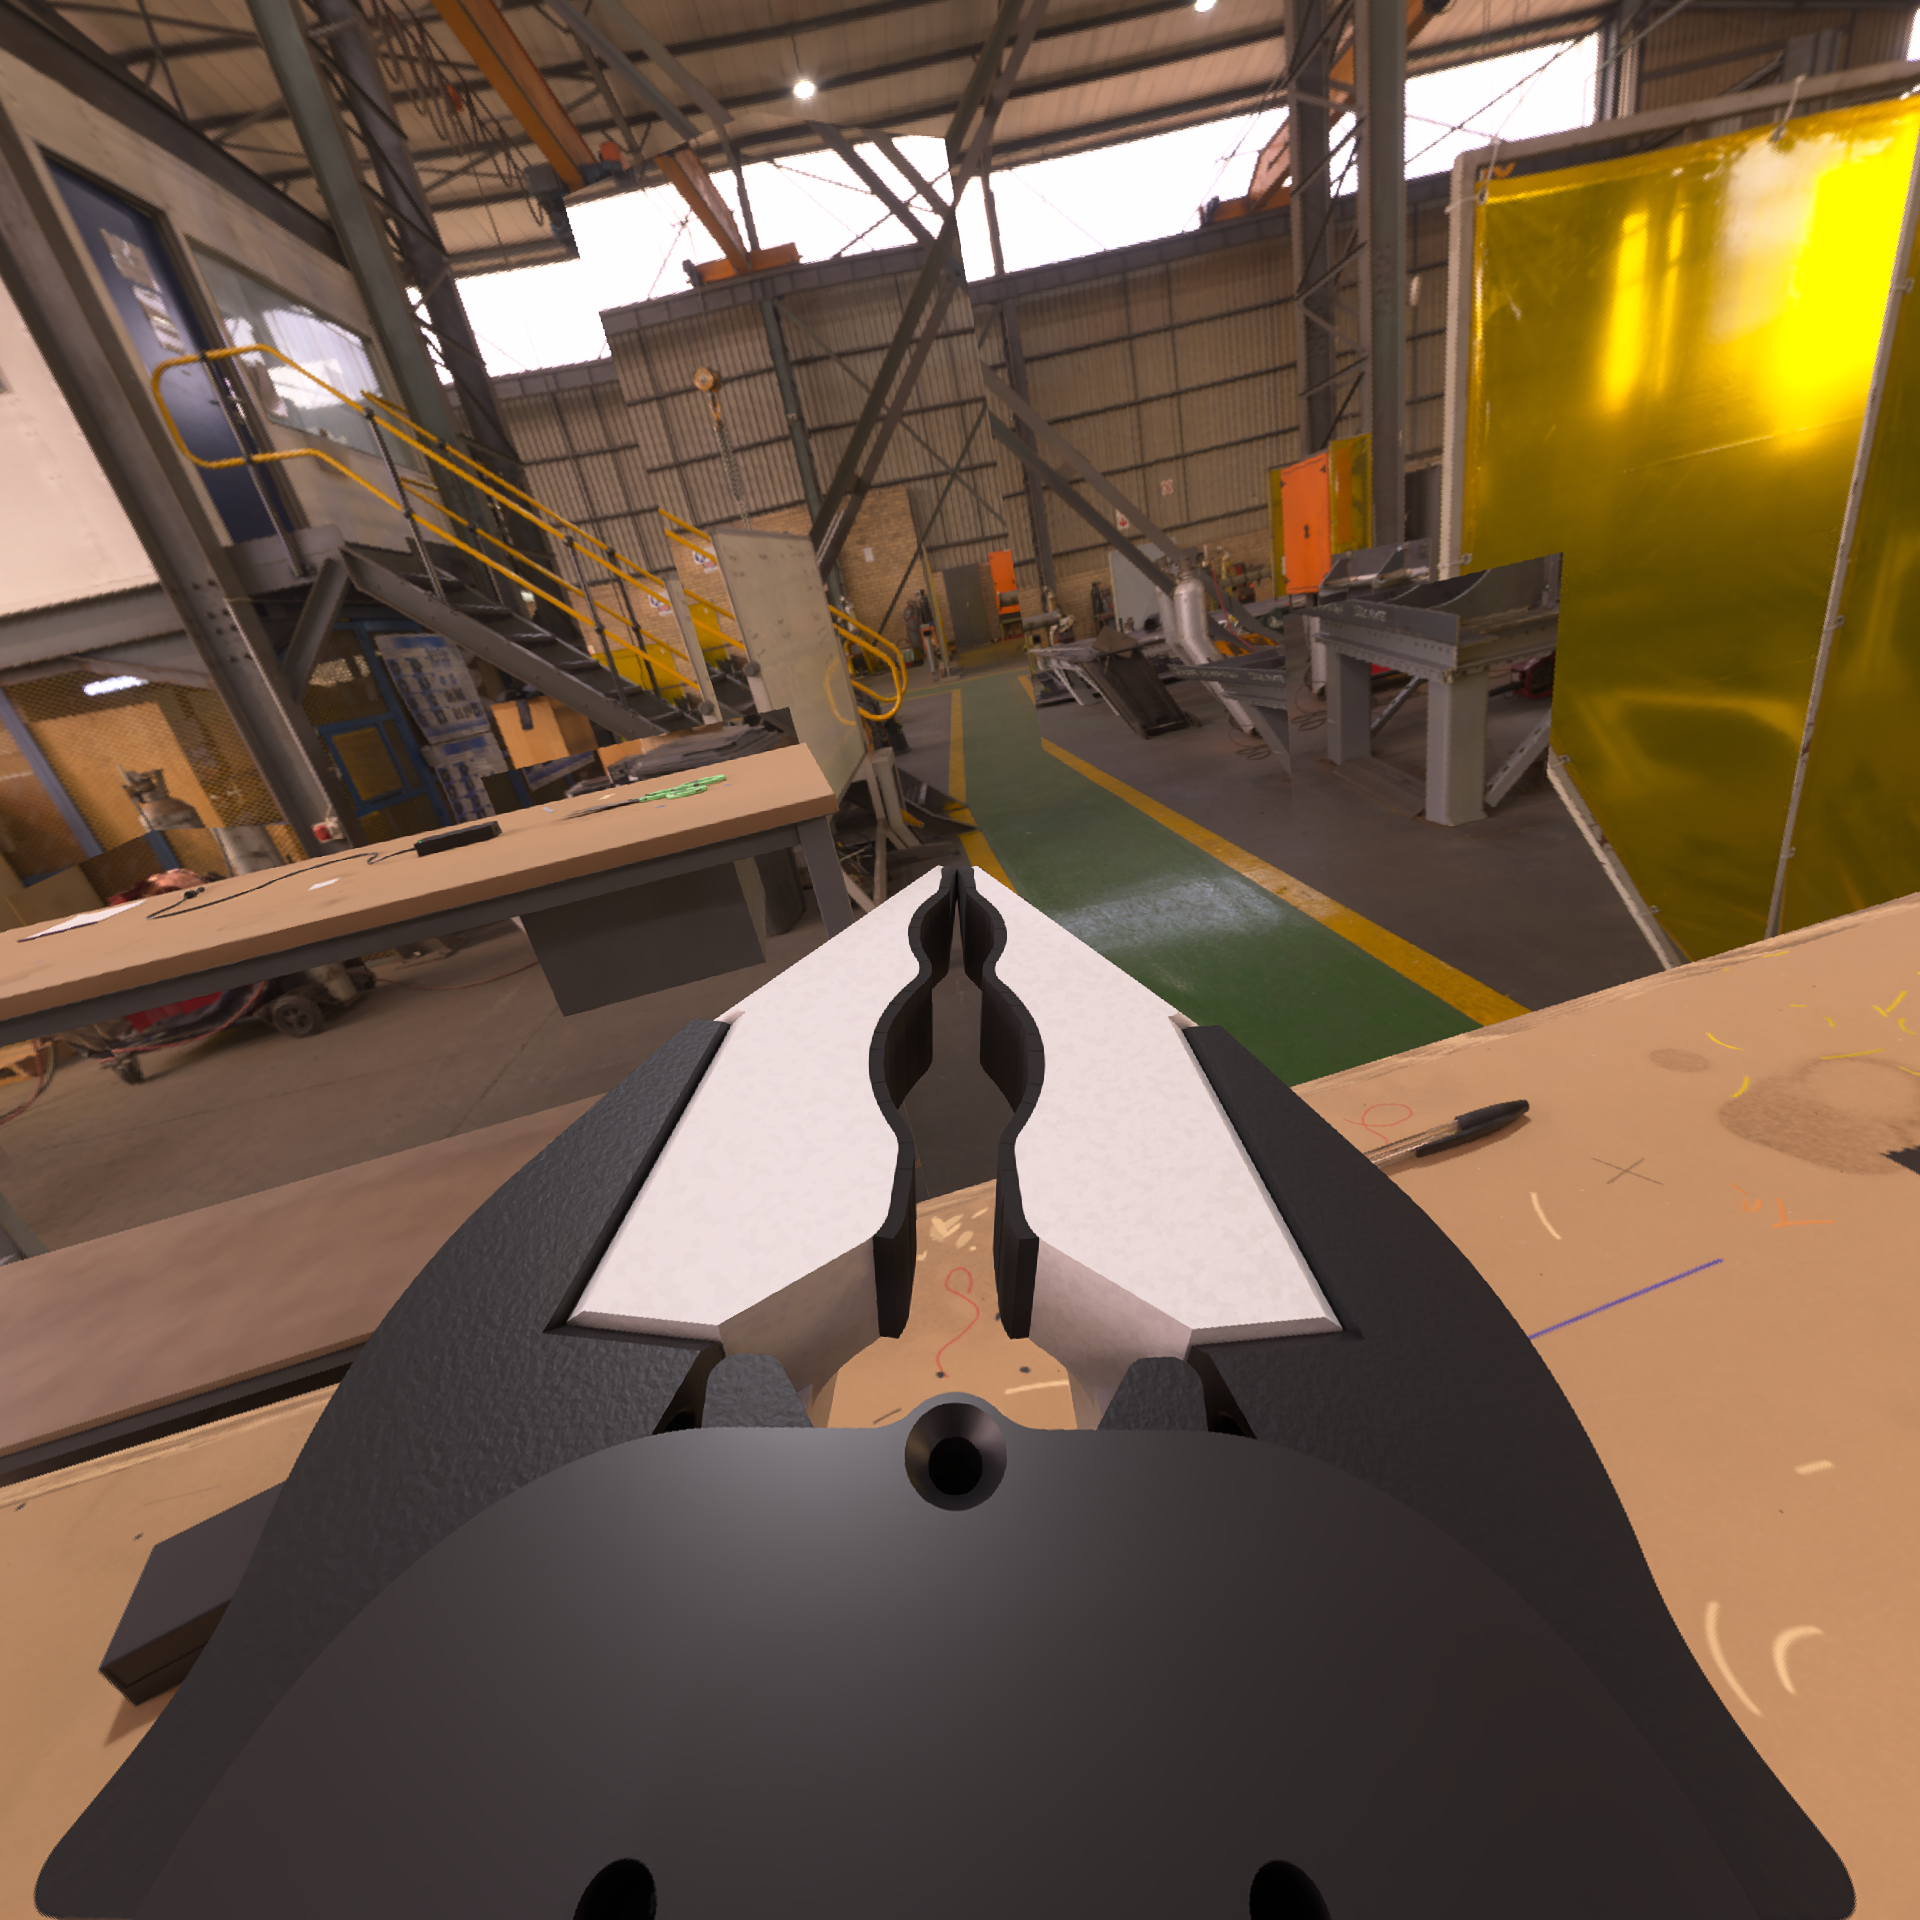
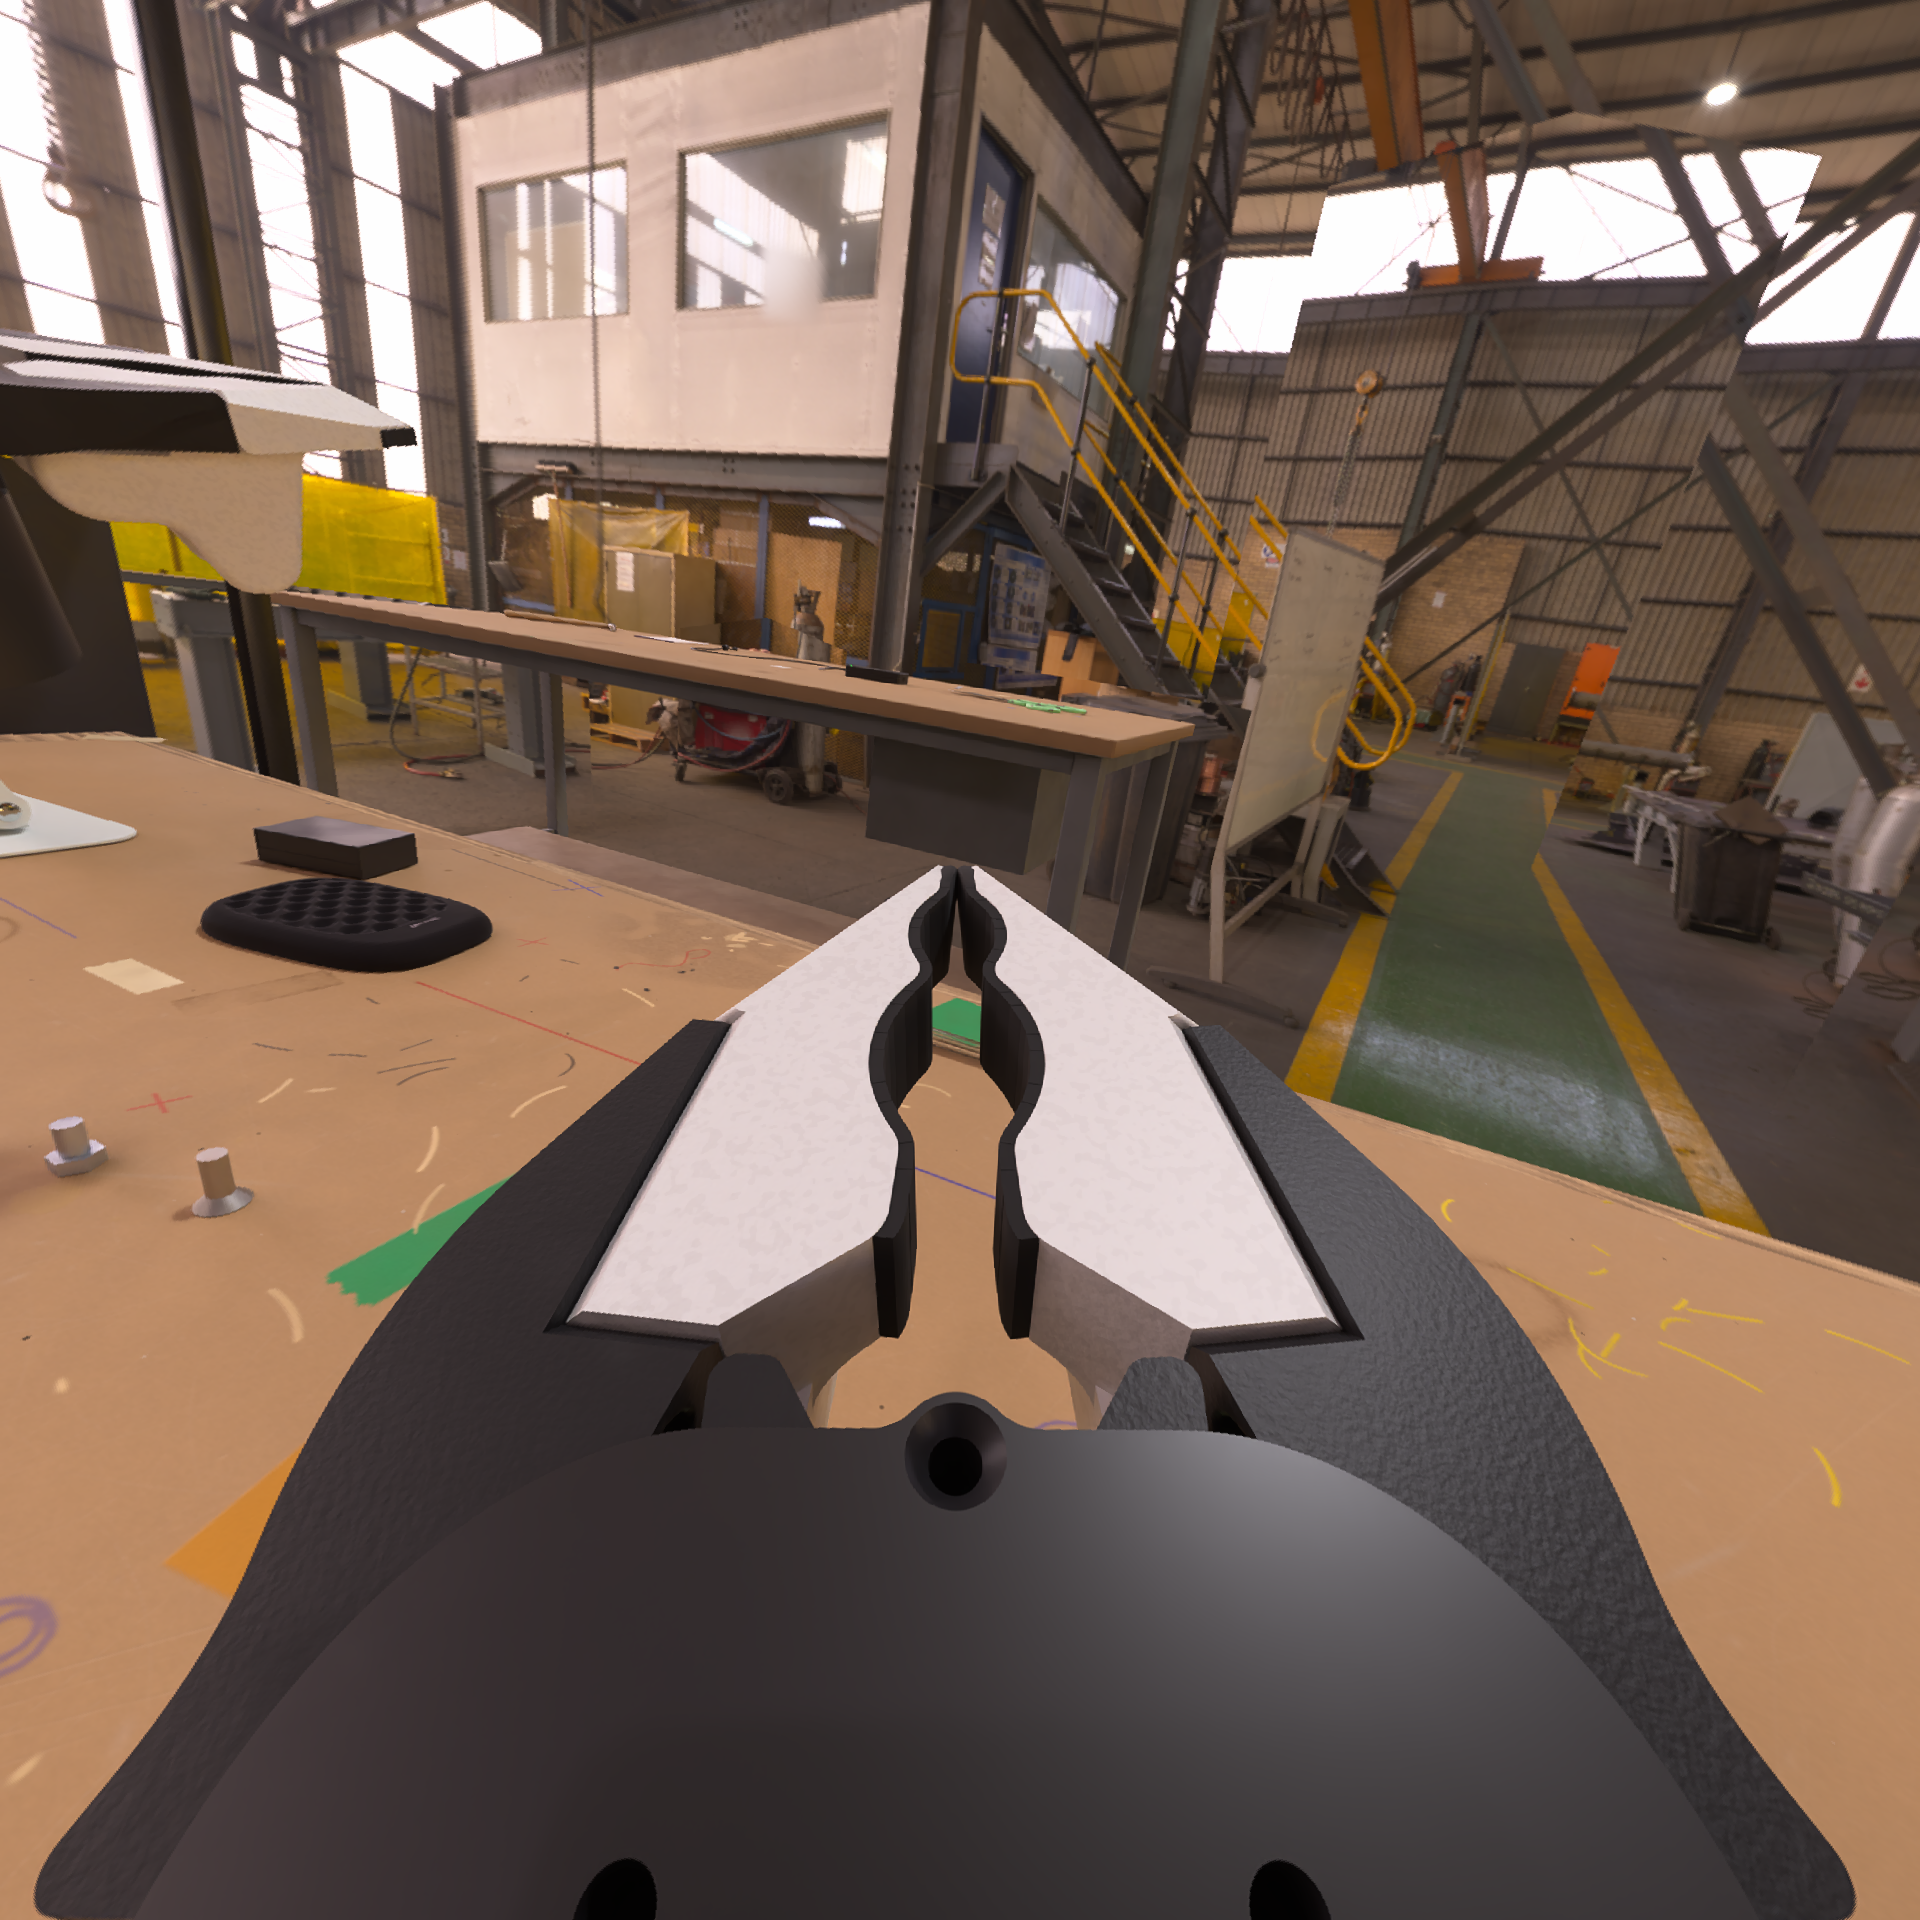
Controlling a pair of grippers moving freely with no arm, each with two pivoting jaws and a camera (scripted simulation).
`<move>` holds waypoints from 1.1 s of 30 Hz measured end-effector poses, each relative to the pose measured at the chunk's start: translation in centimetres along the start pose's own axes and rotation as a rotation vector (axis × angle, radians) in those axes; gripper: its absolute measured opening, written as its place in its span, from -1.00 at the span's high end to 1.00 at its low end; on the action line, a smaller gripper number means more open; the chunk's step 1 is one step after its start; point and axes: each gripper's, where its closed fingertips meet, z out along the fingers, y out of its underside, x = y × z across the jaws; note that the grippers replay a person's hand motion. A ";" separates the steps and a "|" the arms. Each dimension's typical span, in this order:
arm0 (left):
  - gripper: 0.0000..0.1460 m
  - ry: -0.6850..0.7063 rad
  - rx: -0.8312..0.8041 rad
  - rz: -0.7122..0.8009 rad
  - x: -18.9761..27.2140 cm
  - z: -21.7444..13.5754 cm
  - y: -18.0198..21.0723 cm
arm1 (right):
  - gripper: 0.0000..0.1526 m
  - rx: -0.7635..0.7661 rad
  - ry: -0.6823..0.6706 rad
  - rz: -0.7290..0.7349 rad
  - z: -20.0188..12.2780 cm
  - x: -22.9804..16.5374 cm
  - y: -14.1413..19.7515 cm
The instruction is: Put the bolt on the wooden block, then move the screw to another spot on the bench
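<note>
One bolt point(image 2: 75, 1147), one screw point(image 2: 220, 1182), perhaps one block point(image 2: 335, 845).

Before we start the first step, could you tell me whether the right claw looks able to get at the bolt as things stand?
Probably yes: the bolt stands alone on the bench, left of the right claw, nothing between them.

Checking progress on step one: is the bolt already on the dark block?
No, in the right wrist view the bolt stands on the bare bench, well apart from the dark block.
</note>
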 end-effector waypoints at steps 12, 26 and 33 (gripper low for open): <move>0.83 0.204 -0.329 0.189 1.1 -2.4 1.9 | 1.00 0.014 -0.038 -0.049 -0.2 -1.2 -0.5; 0.58 0.542 -1.112 0.261 3.5 -18.5 19.0 | 1.00 -0.048 -0.181 0.023 -4.7 -2.3 1.0; 0.50 0.829 -1.171 0.664 4.2 -18.1 21.1 | 1.00 -0.066 -0.218 0.017 -5.4 -2.7 1.5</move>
